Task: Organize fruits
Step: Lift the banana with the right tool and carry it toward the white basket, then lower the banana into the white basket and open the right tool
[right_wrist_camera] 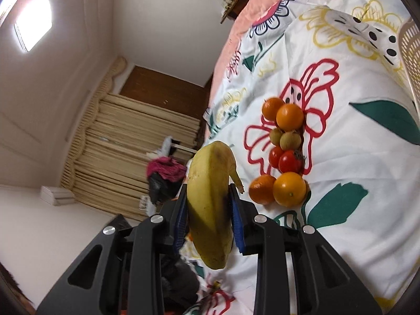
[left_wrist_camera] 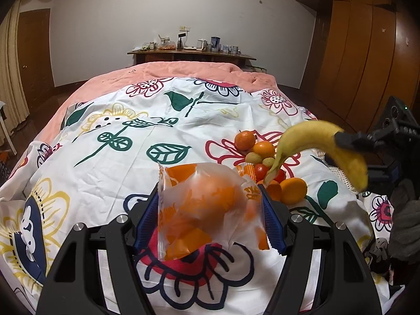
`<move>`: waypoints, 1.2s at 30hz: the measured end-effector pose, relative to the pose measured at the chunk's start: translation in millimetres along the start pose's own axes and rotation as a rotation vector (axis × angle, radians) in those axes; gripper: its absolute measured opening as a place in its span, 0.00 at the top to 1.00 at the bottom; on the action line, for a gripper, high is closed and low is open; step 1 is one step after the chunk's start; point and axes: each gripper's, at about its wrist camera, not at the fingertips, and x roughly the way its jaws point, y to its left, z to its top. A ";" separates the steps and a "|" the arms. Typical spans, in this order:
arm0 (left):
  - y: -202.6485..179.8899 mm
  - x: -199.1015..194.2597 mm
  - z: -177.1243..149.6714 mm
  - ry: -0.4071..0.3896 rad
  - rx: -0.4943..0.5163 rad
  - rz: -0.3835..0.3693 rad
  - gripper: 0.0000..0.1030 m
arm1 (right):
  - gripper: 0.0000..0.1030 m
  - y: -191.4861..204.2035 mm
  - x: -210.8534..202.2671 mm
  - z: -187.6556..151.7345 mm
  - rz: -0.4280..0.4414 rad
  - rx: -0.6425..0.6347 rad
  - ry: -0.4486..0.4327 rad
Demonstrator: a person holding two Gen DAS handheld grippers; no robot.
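My left gripper [left_wrist_camera: 210, 194] is shut on an orange wrapped in a clear printed bag [left_wrist_camera: 207, 207], its blue pads pressing both sides just above the flowered sheet. My right gripper [right_wrist_camera: 208, 191] is shut on a yellow banana [right_wrist_camera: 207, 204] and holds it in the air over the bed. In the left wrist view that banana [left_wrist_camera: 309, 134] hangs at the right, above the fruit pile. The pile lies on a red flower print: oranges [right_wrist_camera: 288, 116], small greenish fruits [right_wrist_camera: 290, 140], red tomatoes [right_wrist_camera: 290, 161] and more oranges [right_wrist_camera: 288, 189].
The flowered sheet [left_wrist_camera: 131, 120] covers a bed with a pink quilt [left_wrist_camera: 183, 68]. A white perforated basket [right_wrist_camera: 410, 60] stands at the bed's right side. A gloved hand [left_wrist_camera: 404, 225] is at the right edge. A cluttered desk [left_wrist_camera: 191, 52] and a wooden wardrobe [left_wrist_camera: 354, 52] stand beyond.
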 end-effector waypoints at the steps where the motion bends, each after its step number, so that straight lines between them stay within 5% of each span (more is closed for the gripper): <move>1: -1.3 0.3 0.7 0.000 0.002 -0.001 0.31 | 0.71 -0.9 -4.5 1.7 0.003 0.003 -0.009; 13: -13.2 -0.4 13.3 -0.005 0.023 -0.010 0.31 | 0.71 -30.4 -79.6 25.1 -0.001 0.080 -0.178; 23: -35.2 5.4 22.4 0.004 0.060 -0.043 0.31 | 0.71 -91.0 -148.9 47.6 -0.128 0.172 -0.365; 36: -67.0 22.6 33.7 0.037 0.112 -0.058 0.31 | 0.71 -168.2 -160.6 63.6 -0.315 0.264 -0.391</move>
